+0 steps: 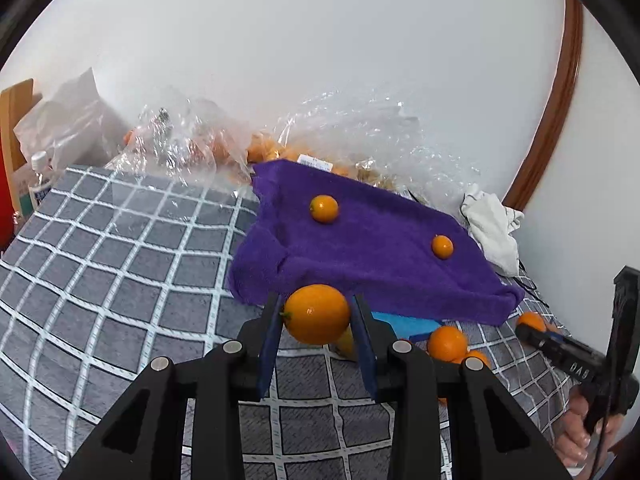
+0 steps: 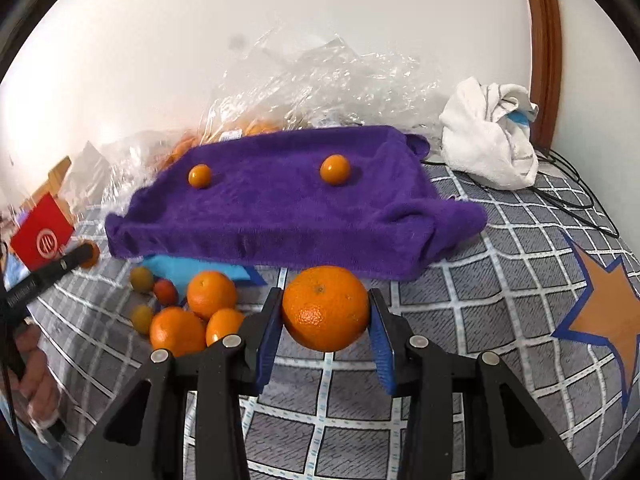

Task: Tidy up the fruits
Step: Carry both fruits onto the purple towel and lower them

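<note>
Purple towelling (image 2: 280,200) covers a raised tray-like shape at the middle of the grey checked cloth (image 2: 480,320), and two small orange fruits (image 2: 200,176) (image 2: 335,169) sit on it, well apart. Going left to right in the right wrist view: a red card (image 2: 42,232) stands at the far left, the other tool's dark tip (image 2: 76,258) reaches in just beside a fruit (image 2: 91,254), then a loose pile lies near the towel's front edge: three larger oranges (image 2: 211,294) (image 2: 178,330) (image 2: 224,326) touching one another and three small fruits (image 2: 141,279) (image 2: 165,292) (image 2: 142,318) beside them. A blue sheet (image 2: 192,272) pokes out from under the towel behind the pile. The right gripper (image 2: 326,320) is clamped on an orange (image 2: 325,308), held clear above the cloth with its navel end facing the camera. A white rag (image 2: 488,140) lies crumpled at the right by the wooden frame (image 2: 542,40), with black cables (image 2: 568,196) trailing past it; an orange star (image 2: 604,312) is printed on the cloth at the far right. Clear plastic bags (image 2: 320,84) holding more fruit crowd the wall behind the towel. In the left wrist view, a bottle (image 1: 40,180) stands at the far left, and the left gripper (image 1: 316,320) is clamped on a smaller oval fruit (image 1: 317,314), its long axis lying across the fingers and its stem end against the left finger. A person's hand (image 1: 580,436) shows at the lower right edge.
</note>
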`<act>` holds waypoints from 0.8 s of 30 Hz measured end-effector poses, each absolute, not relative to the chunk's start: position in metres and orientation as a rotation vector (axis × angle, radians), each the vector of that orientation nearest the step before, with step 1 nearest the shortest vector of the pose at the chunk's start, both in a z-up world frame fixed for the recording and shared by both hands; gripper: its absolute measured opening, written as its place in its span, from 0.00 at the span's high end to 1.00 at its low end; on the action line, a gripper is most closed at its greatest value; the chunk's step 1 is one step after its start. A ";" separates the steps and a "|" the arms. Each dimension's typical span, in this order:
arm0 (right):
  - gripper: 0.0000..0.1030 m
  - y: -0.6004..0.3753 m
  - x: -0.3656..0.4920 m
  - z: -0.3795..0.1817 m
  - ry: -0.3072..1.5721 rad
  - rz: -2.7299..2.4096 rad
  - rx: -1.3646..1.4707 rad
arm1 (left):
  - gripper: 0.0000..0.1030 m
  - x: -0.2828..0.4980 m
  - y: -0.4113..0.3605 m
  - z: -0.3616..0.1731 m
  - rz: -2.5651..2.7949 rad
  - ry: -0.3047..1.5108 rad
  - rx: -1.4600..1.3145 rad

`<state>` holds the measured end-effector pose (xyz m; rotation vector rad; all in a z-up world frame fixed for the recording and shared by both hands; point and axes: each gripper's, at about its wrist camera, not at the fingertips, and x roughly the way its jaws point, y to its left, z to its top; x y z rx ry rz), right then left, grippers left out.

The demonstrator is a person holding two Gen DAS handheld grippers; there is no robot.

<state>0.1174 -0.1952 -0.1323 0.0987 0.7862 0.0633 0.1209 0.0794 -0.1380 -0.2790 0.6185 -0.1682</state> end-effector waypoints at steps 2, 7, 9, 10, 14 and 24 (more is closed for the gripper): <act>0.60 -0.199 0.120 -0.120 0.767 0.043 0.084 | 0.68 0.121 0.082 -0.128 -0.134 0.624 -0.253; 0.60 -0.209 0.132 -0.097 0.745 0.043 0.125 | 0.68 0.128 0.091 -0.100 -0.115 0.604 -0.235; 0.60 -0.211 0.138 -0.089 0.728 0.046 0.125 | 0.68 0.136 0.093 -0.091 -0.117 0.594 -0.236; 0.60 -0.211 0.142 -0.087 0.722 0.047 0.120 | 0.68 0.141 0.092 -0.088 -0.121 0.587 -0.236; 0.60 -0.211 0.164 -0.077 0.696 0.048 0.110 | 0.68 0.161 0.086 -0.079 -0.123 0.561 -0.218; 0.60 -0.214 0.230 -0.094 0.696 0.059 0.138 | 0.68 0.232 0.073 -0.093 -0.131 0.556 -0.252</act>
